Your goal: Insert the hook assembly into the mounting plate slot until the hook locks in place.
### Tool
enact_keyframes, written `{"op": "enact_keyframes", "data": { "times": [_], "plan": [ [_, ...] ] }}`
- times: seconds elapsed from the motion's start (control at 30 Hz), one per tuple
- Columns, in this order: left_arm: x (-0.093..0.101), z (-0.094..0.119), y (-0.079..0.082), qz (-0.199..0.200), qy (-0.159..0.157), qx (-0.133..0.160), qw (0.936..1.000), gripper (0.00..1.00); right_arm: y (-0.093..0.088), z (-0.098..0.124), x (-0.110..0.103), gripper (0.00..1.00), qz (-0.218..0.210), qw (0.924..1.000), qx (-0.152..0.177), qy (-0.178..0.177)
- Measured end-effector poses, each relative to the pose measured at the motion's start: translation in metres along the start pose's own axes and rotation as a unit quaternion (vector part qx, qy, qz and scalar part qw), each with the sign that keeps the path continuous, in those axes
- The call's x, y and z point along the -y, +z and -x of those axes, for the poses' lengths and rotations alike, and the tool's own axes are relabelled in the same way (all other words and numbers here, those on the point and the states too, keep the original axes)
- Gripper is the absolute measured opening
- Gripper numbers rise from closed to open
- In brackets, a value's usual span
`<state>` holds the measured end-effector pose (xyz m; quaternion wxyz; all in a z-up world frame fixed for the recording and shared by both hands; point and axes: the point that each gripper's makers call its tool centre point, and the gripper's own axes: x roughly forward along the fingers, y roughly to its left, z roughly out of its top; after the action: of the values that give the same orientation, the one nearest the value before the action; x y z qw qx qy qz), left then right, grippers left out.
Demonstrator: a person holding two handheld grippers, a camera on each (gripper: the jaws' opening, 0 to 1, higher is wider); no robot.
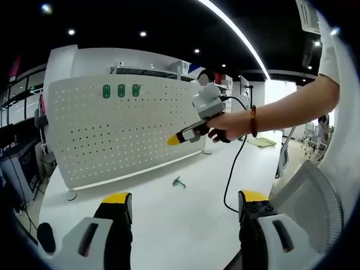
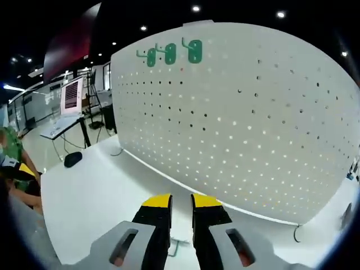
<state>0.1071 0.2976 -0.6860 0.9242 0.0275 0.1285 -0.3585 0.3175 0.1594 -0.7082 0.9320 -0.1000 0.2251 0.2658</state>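
Nearest the left gripper [image 1: 184, 203], jaws spread wide with nothing between them, is bare white tabletop [image 1: 169, 225]. Mid-tabletop, well short of the board, lies the small translucent green plastic hook [image 1: 179, 182], loose and on its side. Judgement: light, stiff, thin and slick, so it will likely skid or flip if nudged; pinch it across the flat back tab and leave the hook end free for the slot. Above it the right gripper [image 1: 174, 139] is held in a person's hand [image 1: 225, 127]; in the right gripper view its yellow-tipped jaws [image 2: 180, 203] stand almost shut, a narrow gap left, gripping nothing I can make out. A faint green sliver shows low between the jaws, probably the hook, too small to confirm. Farthest back, the white perforated metal pegboard plate [image 2: 247, 129] stands upright along the far edge of the tabletop, with three green hooks [image 2: 170, 54] already seated at its top corner. No containers visible.
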Motion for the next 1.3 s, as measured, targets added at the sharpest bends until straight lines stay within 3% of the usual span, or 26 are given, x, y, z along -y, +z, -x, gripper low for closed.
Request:
{"op": "enact_keyframes", "data": {
  "times": [0.5,0.93,1.3],
  "plan": [
    [0.002,0.000,-0.006,0.004,0.002,-0.013,0.9999,0.79,-0.050,-0.009,-0.012,0.13,0.018,0.9967,-0.066,0.045],
    [0.002,-0.002,-0.009,0.011,0.009,-0.019,0.9997,0.79,-0.070,-0.014,-0.012,0.13,0.043,0.9911,-0.103,0.072],
    [0.003,0.001,-0.013,0.013,0.012,-0.028,0.9994,0.79,-0.085,-0.017,-0.012,0.13,0.088,0.9806,-0.141,0.104]
  ]
}}
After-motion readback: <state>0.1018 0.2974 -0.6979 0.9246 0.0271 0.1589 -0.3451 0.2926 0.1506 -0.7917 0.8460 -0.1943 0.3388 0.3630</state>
